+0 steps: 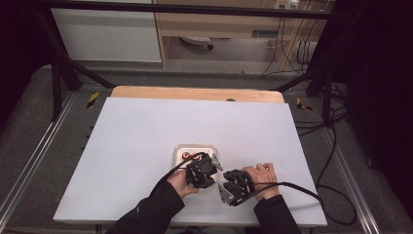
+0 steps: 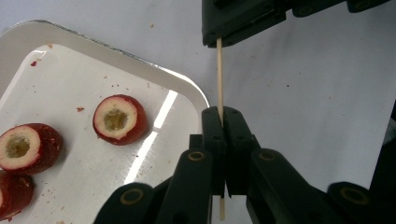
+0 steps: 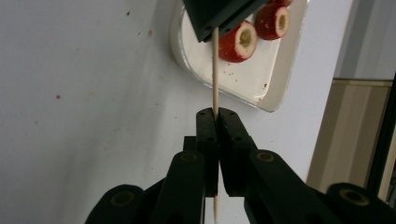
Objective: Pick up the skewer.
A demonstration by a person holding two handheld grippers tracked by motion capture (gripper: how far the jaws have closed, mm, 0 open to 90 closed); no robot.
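Both tools pinch one thin wooden skewer [image 2: 219,77] between them, near the front edge of the worktop [image 1: 126,146], just in front of the white tray [image 1: 178,149]. In the left gripper view, the left tool [image 2: 221,114] has its jaws pressed together on the stick, which runs up into the right tool's closed tip at the top. The right gripper view shows the mirror of this: the right tool [image 3: 215,114] clamped on the skewer, the other end held above.

From the high view the two tools [image 1: 203,170] [image 1: 234,186] sit close together and the skewer is too fine to make out. The left gripper view shows three cored red fruit pieces [image 2: 119,119] on the tray; the right gripper view shows two of them.
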